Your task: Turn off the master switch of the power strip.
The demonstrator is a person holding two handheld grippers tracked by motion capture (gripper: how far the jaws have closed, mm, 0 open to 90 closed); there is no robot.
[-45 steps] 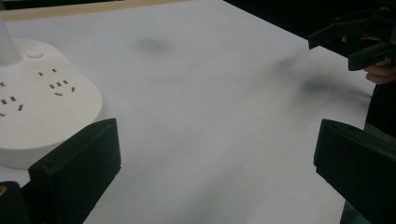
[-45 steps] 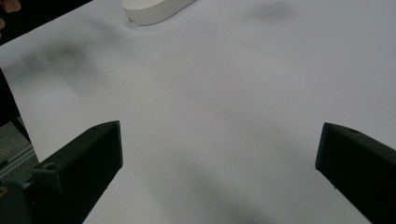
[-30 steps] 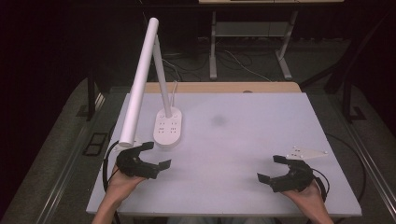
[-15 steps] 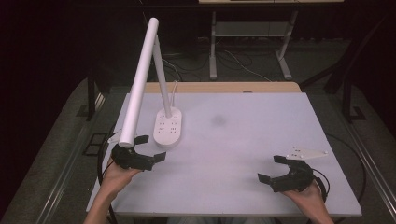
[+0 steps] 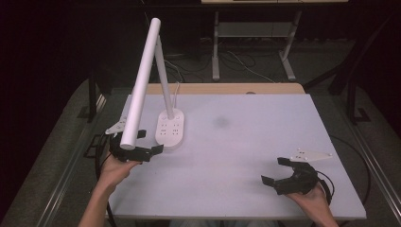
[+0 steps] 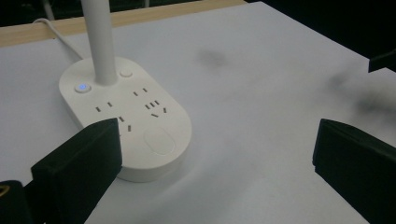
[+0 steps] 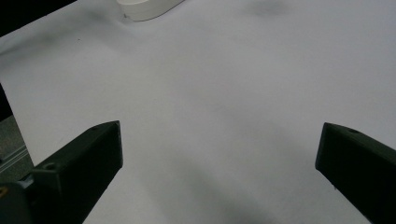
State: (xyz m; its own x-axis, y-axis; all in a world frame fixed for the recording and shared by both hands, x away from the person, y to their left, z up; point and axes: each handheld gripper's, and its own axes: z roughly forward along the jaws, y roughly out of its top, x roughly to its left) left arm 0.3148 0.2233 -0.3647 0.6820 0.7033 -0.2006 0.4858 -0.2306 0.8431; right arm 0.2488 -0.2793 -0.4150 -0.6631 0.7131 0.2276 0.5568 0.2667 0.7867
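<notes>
A white desk lamp stands at the table's left: an oval base point(image 5: 170, 128) with sockets, an upright stem and a long tube head point(image 5: 142, 80) slanting down toward me. My left gripper point(image 5: 150, 142) is open just left of the base, under the tip of the tube. In the left gripper view the base point(image 6: 126, 126) lies close ahead between the wide jaws, with a small blue-lit button point(image 6: 82, 87) beside the stem point(image 6: 100, 42). Near the front right, my right gripper point(image 5: 273, 170) rests open over bare tabletop point(image 7: 219, 93).
The white tabletop point(image 5: 246, 142) carries a faint dark smudge point(image 5: 221, 122) near its middle. A wooden strip point(image 5: 227, 88) runs along the back edge, where the lamp's cable point(image 5: 176, 90) leaves. Dark floor and a metal stand point(image 5: 255, 33) lie beyond.
My left gripper has moved away from the front edge and closer to the lamp base, under the tube's tip. The right gripper has stayed put.
</notes>
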